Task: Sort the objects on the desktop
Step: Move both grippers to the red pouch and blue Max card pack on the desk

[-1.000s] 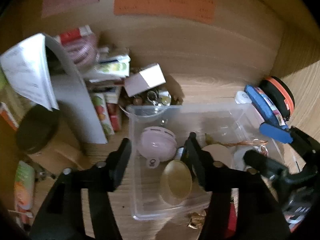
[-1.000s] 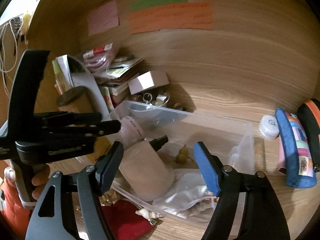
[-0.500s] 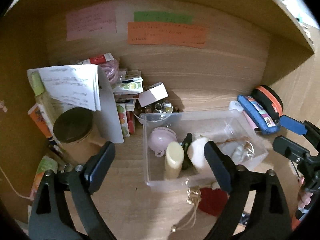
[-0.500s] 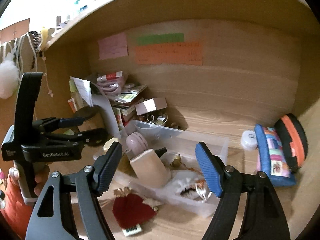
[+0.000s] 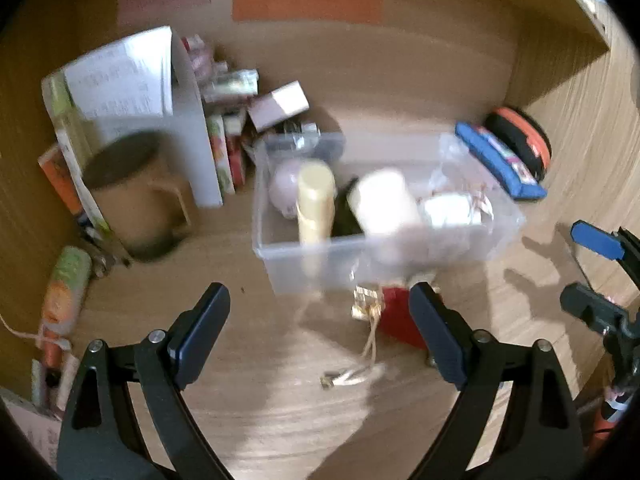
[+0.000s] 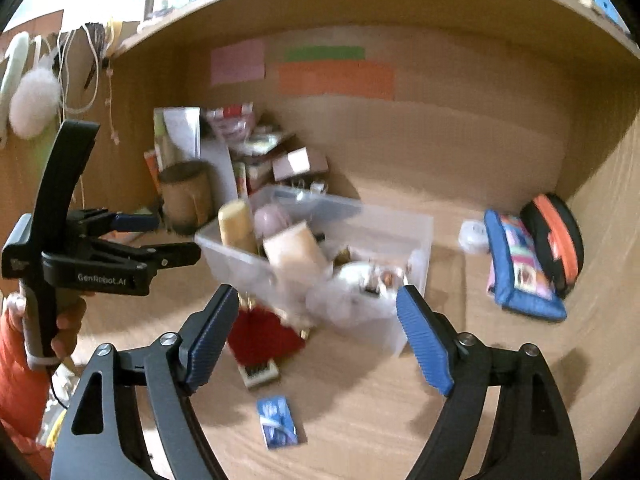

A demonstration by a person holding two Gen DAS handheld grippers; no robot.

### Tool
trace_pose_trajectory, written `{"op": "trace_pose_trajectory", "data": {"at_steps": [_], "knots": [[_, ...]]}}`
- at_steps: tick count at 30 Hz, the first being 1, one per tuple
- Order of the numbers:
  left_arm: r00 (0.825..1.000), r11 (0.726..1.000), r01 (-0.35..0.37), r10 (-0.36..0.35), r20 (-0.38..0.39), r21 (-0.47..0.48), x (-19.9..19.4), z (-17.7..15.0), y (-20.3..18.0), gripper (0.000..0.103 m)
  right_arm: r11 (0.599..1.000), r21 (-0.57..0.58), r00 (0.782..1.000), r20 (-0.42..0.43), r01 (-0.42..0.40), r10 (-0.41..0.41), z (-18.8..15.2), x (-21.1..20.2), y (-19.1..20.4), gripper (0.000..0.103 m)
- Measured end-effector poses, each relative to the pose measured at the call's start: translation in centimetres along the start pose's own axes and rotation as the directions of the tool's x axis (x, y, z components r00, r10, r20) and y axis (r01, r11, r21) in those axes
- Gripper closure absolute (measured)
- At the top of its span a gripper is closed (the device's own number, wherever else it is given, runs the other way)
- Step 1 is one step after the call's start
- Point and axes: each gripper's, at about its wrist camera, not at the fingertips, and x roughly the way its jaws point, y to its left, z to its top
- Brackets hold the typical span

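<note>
Fingers on both my grippers are standing empty over the table [image 5: 248, 412]: the left gripper [image 5: 320, 328] is holding its fingers wide apart with nothing between them, and the right gripper [image 6: 318, 334] is opening its fingers further, also with nothing pressed between the pads. I am judging that I am between picks, with a drop into the bin done and both hands hanging back in front of it, looking for the next loose thing. Nearest to me, a small blue packet [image 6: 278, 422] is lying flat on the wood just ahead of the right fingers, apart from everything else. Beyond it a red ornament [image 6: 262, 336] with gold trim and a cord is lying against the front wall of the clear plastic bin [image 5: 496, 246]. Inside the bin a pale yellow bottle [image 5: 316, 204] is leaning up beside a cream bottle [image 5: 382, 202], a pink round case and some crumpled clear wrapping; blur is hiding the smaller bits. To the right of the bin a blue pencil case [image 6: 520, 266] and a black and orange pouch [image 6: 554, 244] are lying side by side near the side wall. Next, I am expecting to lower one open gripper over the packet or the ornament; the flat packet is calling for a low, careful pinch at its edges.
</note>
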Motion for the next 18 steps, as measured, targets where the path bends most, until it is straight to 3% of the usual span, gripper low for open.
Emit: {"op": "trace_pose_trajectory", "data": {"at_steps": [9, 13, 18], "knots": [[0.992, 0.997, 0.067, -0.069, -0.11, -0.025, 2.1, -2.9, -1.1, 0.011, 0.998, -0.036, 0.989, -0.139, -0.05, 0.045, -5.5, 2.4, 1.0, 0.026], [0.985, 0.996, 0.083, -0.088, -0.147, -0.039, 2.7, -3.8, -1.4, 0.011, 0.994, -0.075, 0.982, -0.178, -0.081, 0.066, -7.0, 3.1, 1.9, 0.04], [0.974, 0.993, 0.108, -0.114, -0.198, -0.044, 4.0, -4.0, -2.3, 0.011, 0.991, -0.061, 0.967, -0.23, -0.122, 0.105, -7.8, 4.4, 1.8, 0.047]]}}
